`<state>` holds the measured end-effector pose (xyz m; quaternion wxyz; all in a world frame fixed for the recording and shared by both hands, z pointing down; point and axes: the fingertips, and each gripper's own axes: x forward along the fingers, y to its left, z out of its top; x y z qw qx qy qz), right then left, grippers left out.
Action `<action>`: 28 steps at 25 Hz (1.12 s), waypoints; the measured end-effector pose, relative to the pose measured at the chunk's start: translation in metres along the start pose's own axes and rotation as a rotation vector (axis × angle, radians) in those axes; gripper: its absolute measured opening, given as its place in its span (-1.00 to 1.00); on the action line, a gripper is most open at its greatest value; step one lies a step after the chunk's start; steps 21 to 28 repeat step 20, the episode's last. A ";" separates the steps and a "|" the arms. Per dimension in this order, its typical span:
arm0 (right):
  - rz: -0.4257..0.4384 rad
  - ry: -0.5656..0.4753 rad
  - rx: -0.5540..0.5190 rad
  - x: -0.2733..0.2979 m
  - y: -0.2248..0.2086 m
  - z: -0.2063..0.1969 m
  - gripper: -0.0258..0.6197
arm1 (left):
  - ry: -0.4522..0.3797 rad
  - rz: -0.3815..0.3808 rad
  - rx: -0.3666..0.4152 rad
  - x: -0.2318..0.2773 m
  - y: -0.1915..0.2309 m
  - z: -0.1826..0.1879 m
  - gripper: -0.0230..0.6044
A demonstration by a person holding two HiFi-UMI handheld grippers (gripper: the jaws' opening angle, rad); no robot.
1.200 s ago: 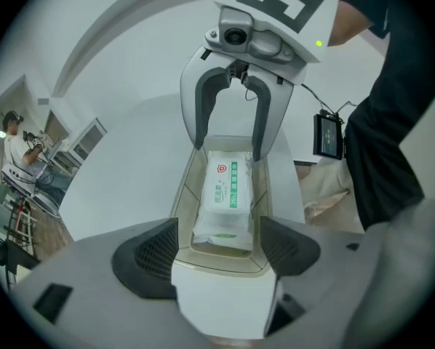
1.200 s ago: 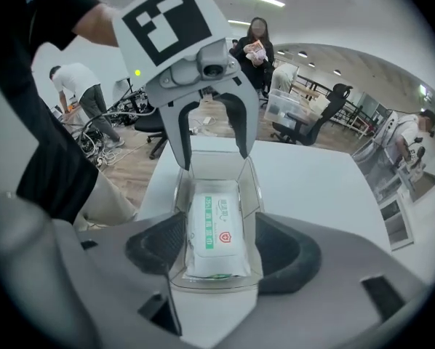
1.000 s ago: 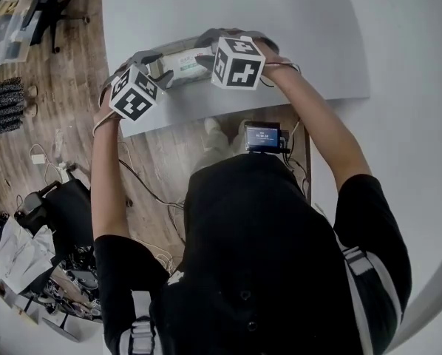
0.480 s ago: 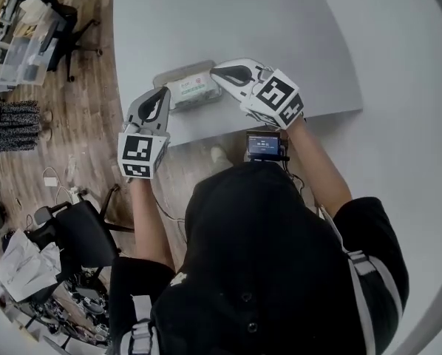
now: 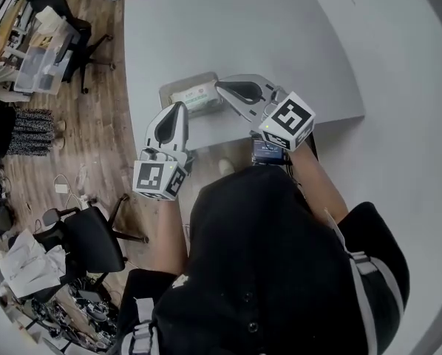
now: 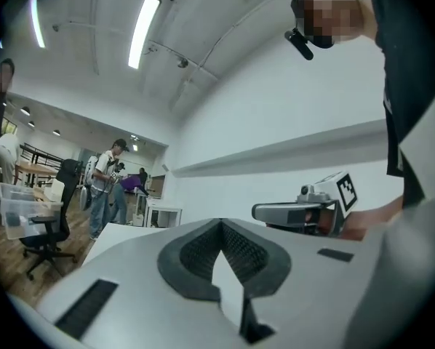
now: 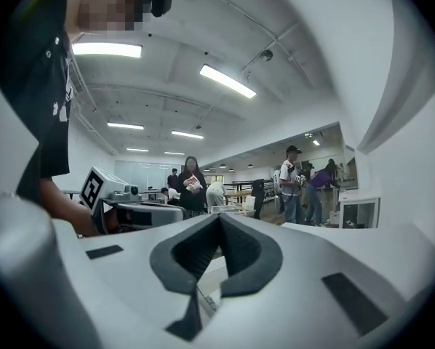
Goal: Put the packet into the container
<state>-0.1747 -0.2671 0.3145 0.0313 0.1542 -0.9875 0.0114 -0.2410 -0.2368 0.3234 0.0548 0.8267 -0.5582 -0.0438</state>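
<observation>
Packet lies flat inside container, long axis left-right.

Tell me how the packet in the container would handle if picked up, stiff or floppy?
Probably soft, slightly floppy and light: the packet looks like a plump film-wrapped pack. Lying flat in the container, it shouldn't roll or tip.

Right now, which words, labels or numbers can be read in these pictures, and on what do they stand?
Packet: green print, too small to read.
Screen: lit characters, too blurred to read.
Left cube and right cube: square markers, no words.
No text can be read.
</observation>
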 end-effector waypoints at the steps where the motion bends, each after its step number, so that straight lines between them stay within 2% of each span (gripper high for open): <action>1: 0.000 -0.008 0.001 -0.003 0.002 0.003 -0.86 | -0.005 -0.006 0.008 0.000 -0.004 0.003 -0.90; 12: 0.022 -0.053 0.025 -0.019 0.012 0.007 -0.85 | -0.028 0.011 0.019 -0.012 -0.027 0.031 -0.90; 16: 0.021 -0.050 0.034 -0.024 0.011 0.005 -0.85 | -0.032 -0.003 -0.005 -0.012 -0.033 0.030 -0.90; 28: 0.027 -0.059 0.031 -0.029 0.014 0.007 -0.85 | -0.018 -0.008 -0.004 -0.015 -0.040 0.024 -0.90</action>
